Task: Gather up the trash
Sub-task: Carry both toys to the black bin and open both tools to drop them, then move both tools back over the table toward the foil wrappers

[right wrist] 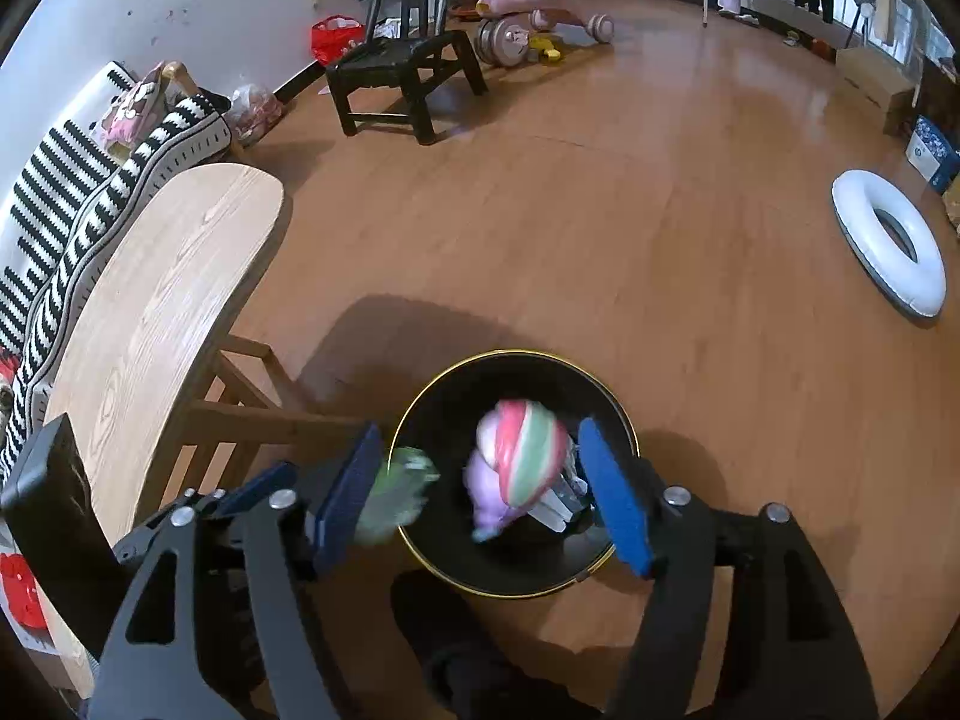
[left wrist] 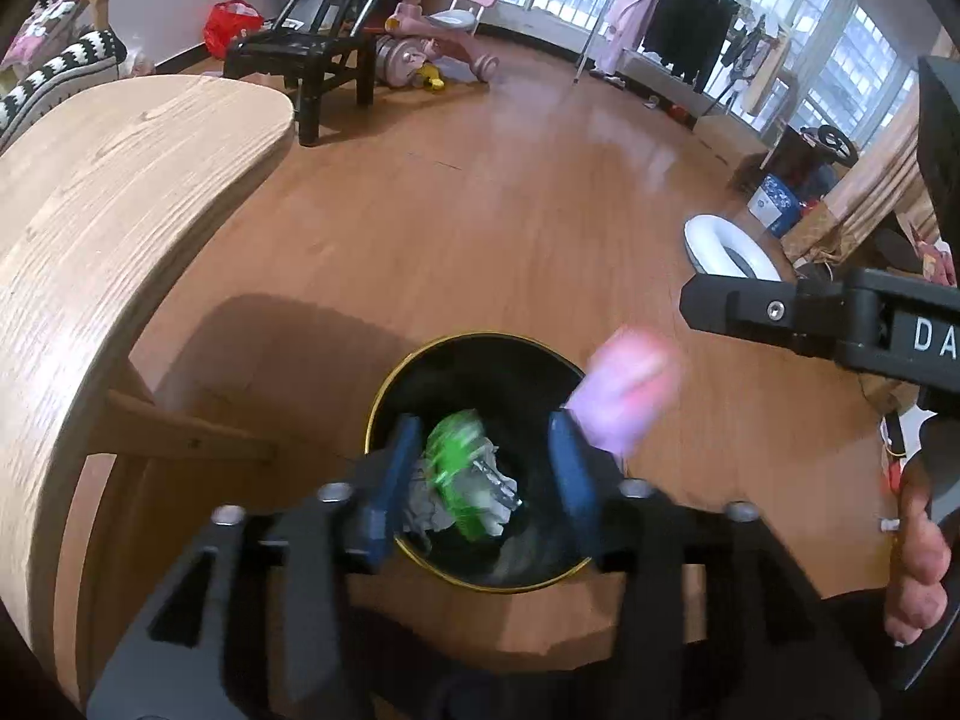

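A blurry green wrapper (left wrist: 459, 468) sits low in the middle of the left picture, between the blue fingers (left wrist: 401, 468) of the left gripper (left wrist: 486, 474). Its long side runs from upper left to lower right. The fingers stand apart and do not press it, so it is let go. Under it is the black bin (left wrist: 384, 396) with a gold rim, with gray paper (left wrist: 429, 507) inside.

In the right picture a blurry pink, green and purple wrapper (right wrist: 519, 468) is over the bin, its long side leaning from upper right to lower left. The right gripper (right wrist: 483, 492) is wide open and does not touch it.

A wooden table (right wrist: 168, 276) stands at the left. A white ring (right wrist: 888, 240) lies on the floor at the right.
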A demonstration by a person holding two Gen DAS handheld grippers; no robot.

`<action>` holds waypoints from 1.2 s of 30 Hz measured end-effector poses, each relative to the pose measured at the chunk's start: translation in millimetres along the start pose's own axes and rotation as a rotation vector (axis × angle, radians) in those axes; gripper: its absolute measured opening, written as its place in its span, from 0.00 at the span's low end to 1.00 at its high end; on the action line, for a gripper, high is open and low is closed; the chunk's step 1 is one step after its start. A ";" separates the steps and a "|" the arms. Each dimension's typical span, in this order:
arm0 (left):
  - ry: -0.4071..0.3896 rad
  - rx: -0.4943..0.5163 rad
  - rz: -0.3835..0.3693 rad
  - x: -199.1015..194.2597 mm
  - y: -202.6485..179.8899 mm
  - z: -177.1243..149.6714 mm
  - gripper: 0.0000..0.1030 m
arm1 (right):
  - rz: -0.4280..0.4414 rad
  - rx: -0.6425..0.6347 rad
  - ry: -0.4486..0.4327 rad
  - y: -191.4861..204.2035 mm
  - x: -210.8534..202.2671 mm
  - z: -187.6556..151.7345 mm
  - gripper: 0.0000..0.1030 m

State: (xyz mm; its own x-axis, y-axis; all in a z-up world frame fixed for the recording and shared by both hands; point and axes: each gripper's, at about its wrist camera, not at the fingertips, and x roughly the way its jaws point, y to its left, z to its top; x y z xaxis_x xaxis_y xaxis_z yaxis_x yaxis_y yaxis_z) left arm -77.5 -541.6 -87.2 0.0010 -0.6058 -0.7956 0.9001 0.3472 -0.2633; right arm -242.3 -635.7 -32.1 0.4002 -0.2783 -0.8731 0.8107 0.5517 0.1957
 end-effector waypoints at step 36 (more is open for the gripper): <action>-0.295 -0.584 0.680 -350.1 312.2 -222.4 0.89 | 0.648 -0.719 0.022 451.8 -28.9 -119.6 0.75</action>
State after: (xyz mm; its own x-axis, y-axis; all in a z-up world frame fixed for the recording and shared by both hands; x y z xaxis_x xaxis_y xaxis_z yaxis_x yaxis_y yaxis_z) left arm 106.2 -61.9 -12.1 0.6281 -0.2702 -0.7297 0.3053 0.9482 -0.0883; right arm 61.3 -284.3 28.2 0.6637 0.2595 -0.7015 -0.0223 0.9443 0.3283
